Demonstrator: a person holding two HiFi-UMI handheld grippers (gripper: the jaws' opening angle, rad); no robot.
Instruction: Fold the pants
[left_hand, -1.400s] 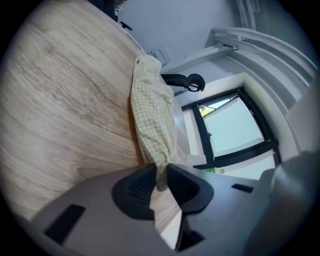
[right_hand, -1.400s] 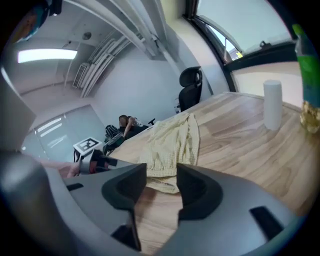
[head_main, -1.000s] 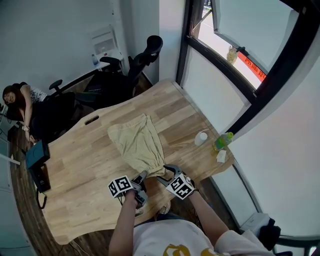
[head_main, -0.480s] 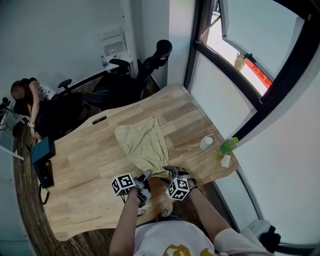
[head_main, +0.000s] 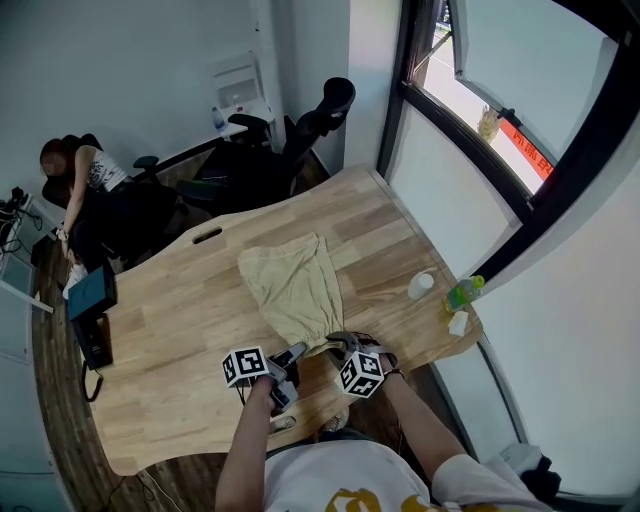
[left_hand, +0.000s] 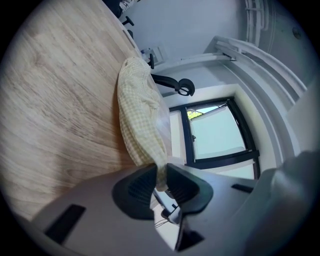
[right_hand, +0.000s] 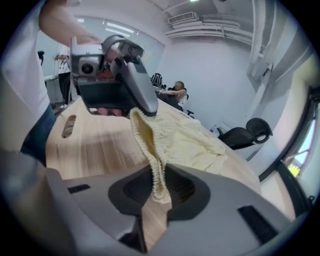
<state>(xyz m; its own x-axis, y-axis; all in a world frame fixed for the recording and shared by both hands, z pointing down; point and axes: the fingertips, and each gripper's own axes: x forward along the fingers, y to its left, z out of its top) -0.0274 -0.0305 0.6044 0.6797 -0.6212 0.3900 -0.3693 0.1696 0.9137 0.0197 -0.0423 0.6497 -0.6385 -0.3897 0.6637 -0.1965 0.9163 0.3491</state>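
Just now the right gripper (right_hand: 159, 187) has been closed on the waistband (right_hand: 150, 145) of the pants (head_main: 295, 285); the left gripper (left_hand: 160, 180) alongside is clamped on the cloth too, the rest spread ahead. A shallow bite could be lost in lifting.

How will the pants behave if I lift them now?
Probably floppy: the pants sag and bunch between the left gripper and right gripper, whose jaws just closed on the waistband. Likely light: thin fabric. May drag across the table.
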